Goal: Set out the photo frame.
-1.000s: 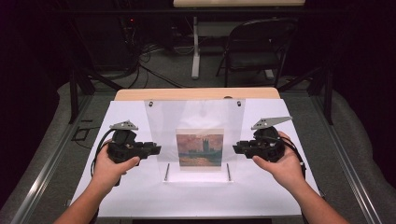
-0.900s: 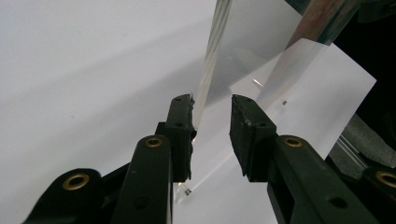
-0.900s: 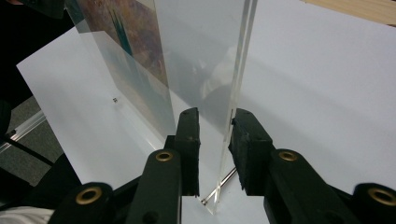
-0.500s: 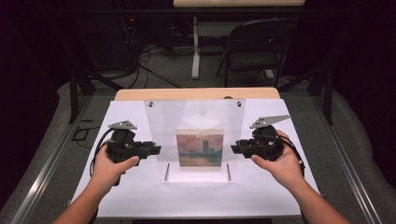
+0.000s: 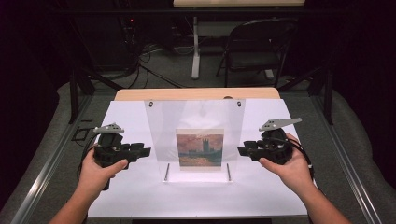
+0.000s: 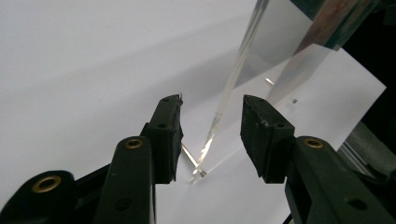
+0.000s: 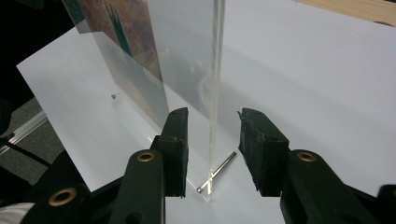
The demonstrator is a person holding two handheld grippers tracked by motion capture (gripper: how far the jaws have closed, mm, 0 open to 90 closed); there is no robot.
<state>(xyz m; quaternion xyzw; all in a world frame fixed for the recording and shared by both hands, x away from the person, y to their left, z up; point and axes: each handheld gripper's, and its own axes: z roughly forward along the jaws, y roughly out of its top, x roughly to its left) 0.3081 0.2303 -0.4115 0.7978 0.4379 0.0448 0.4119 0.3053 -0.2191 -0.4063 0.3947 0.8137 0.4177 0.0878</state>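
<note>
Both claws have just been opening: the left claw point(image 5: 145, 151) and right claw point(image 5: 242, 151) now stand half-open, straddling the clear acrylic picture frame's point(image 5: 194, 122) side edges, gripping nothing. It stands upright mid-counter point(image 5: 130, 196). Release seems finished; next, back both claws away without nudging it.

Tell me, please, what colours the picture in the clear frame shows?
Orange-red sky above blue-green, best seen in the high view: picture.

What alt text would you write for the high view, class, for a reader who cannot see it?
A clear acrylic picture frame holding a painting print stands on a white table. A person's hands hold the left gripper and right gripper at its two side edges; their jaws, apart, have just been opening.
</note>
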